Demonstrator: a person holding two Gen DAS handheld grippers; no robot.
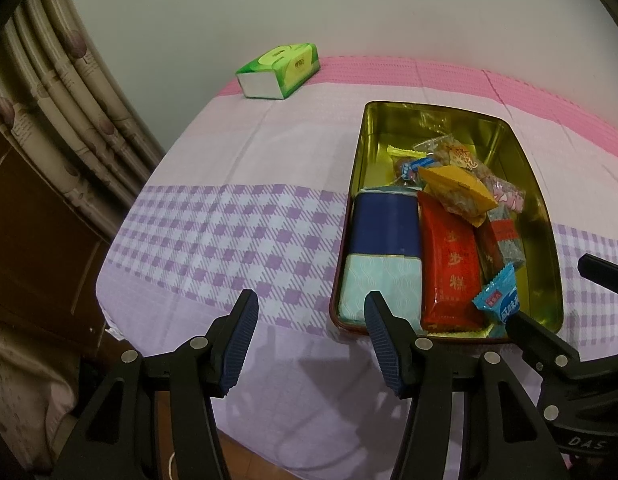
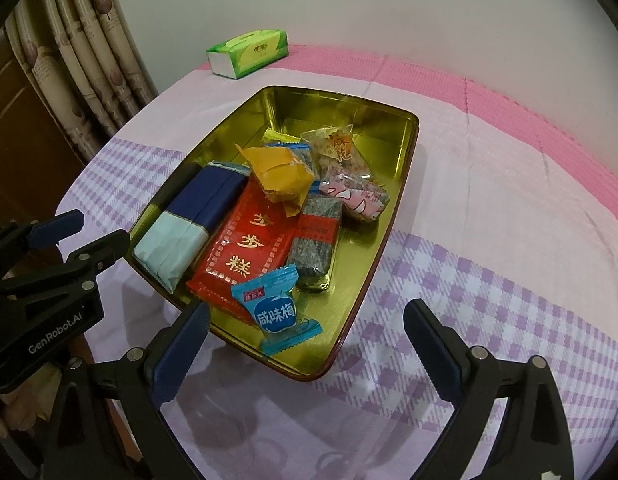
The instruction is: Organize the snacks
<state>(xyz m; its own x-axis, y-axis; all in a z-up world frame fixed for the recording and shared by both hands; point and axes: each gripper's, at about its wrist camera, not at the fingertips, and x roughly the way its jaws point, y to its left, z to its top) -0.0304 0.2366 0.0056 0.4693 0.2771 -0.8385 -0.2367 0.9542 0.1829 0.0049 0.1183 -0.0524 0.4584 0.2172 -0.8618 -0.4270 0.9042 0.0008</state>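
Snacks, wrapped, gathered in gold tin on checked cloth; left gripper and right gripper near, jaws spread, empty, apparently sorting done.

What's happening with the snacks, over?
Left gripper open, empty. Right gripper open, empty. Snacks all inside gold tin. Tissue box far off, nothing blocking.

A plain pale wall closes the far side of the room. On the left hang beige pleated curtains with a faint floral print, and beside them stands dark brown wooden furniture. Near the bottom, a strip of reddish-brown floor shows. The light is dim and even.
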